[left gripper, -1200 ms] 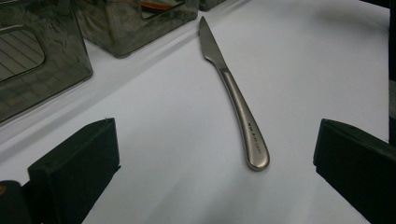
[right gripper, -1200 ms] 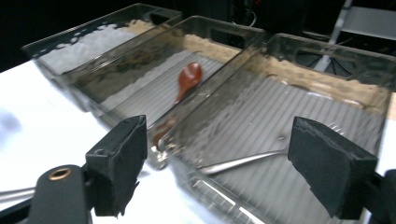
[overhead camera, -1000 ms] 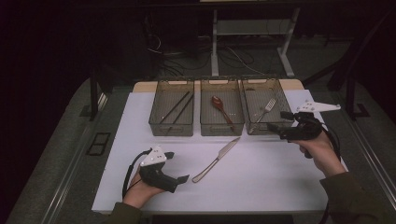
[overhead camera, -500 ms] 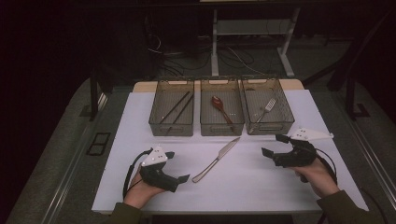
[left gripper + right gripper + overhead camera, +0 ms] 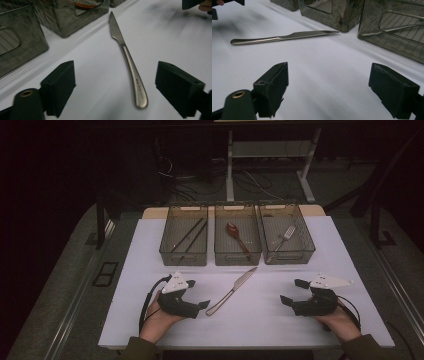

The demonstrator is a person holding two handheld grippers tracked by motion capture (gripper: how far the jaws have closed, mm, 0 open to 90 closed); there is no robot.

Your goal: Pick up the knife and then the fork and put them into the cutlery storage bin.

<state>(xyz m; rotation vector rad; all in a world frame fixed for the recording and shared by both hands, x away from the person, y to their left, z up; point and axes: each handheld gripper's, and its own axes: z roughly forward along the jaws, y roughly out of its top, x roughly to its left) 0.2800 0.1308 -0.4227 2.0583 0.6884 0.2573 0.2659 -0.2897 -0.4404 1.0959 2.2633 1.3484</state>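
Three bins in a row across the upper middle of the surface [image 5: 150, 245]: left bin [image 5: 183, 242] holds chopsticks [image 5: 187, 237], middle bin [image 5: 237, 240] a spoon [image 5: 236, 235], right bin [image 5: 286, 240] a fork [image 5: 281, 240]. Knife [image 5: 232, 290] lies diagonal below the middle bin, centre frame. Left gripper [image 5: 202, 306] lower left, just beside the knife handle end. Right gripper [image 5: 290, 292] lower right, well apart from the knife.

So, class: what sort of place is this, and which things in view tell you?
Probably a lab test bench: a white table in a dark room, three clear sorting bins, and floor cables behind.
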